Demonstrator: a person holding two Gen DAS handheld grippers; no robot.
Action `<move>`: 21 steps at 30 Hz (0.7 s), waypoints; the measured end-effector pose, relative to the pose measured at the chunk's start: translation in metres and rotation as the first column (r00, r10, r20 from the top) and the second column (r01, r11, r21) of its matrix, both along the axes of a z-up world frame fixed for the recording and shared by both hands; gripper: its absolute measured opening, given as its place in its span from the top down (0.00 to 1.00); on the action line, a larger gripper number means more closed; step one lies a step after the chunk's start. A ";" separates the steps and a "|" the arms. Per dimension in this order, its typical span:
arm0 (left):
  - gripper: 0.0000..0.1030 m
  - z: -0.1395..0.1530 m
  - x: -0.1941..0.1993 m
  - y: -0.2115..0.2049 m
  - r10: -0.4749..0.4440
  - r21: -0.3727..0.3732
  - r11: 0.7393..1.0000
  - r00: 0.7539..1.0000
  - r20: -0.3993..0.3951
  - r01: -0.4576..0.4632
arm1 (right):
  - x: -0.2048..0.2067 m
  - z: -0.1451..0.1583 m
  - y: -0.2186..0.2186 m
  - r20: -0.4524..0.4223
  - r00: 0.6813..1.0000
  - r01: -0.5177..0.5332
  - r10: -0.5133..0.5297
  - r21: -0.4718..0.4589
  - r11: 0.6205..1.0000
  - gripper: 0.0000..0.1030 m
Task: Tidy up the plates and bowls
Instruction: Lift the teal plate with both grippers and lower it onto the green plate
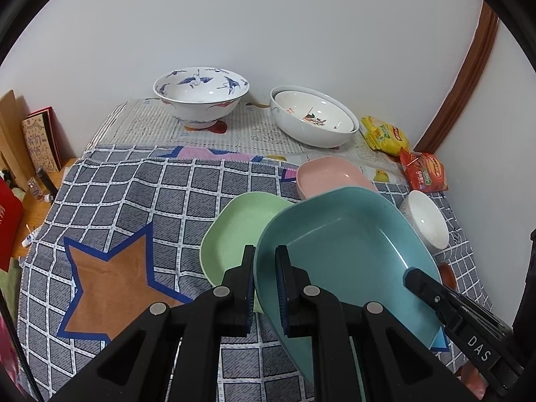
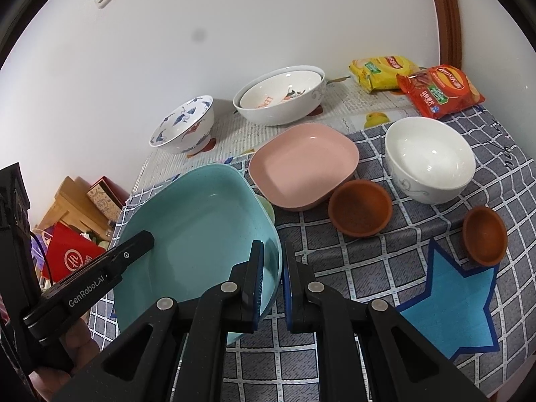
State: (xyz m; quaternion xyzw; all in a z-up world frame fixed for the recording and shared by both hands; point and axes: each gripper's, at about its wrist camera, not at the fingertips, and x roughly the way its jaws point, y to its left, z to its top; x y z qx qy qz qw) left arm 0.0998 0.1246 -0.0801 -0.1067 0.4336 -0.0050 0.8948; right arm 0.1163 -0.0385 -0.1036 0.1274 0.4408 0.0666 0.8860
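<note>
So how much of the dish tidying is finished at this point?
Done: one white bowl sits nested inside a larger one near the wall. In hand: both grippers, left and right, clamp the teal plate's rim, tilted over the green plate. Left: the pink plate, white bowl, crane-patterned bowl and two brown bowls stand apart.

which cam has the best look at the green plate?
Left wrist. The green plate shows most of its inside and left rim there, with the teal plate tilted over its right side. In the right wrist view only a pale green sliver peeks out behind the teal plate.
</note>
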 end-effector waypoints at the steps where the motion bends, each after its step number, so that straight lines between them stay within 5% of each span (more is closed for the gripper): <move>1: 0.89 -0.001 0.000 0.001 0.002 0.000 1.000 1.000 -0.002 -0.002 | 0.001 -0.001 0.002 -0.003 1.000 -0.002 0.002 -0.002 1.000 0.90; 21: 0.89 -0.035 -0.002 0.030 0.053 -0.006 0.999 0.996 -0.074 -0.054 | 0.013 -0.038 0.028 -0.081 0.996 -0.049 0.048 -0.007 0.999 0.90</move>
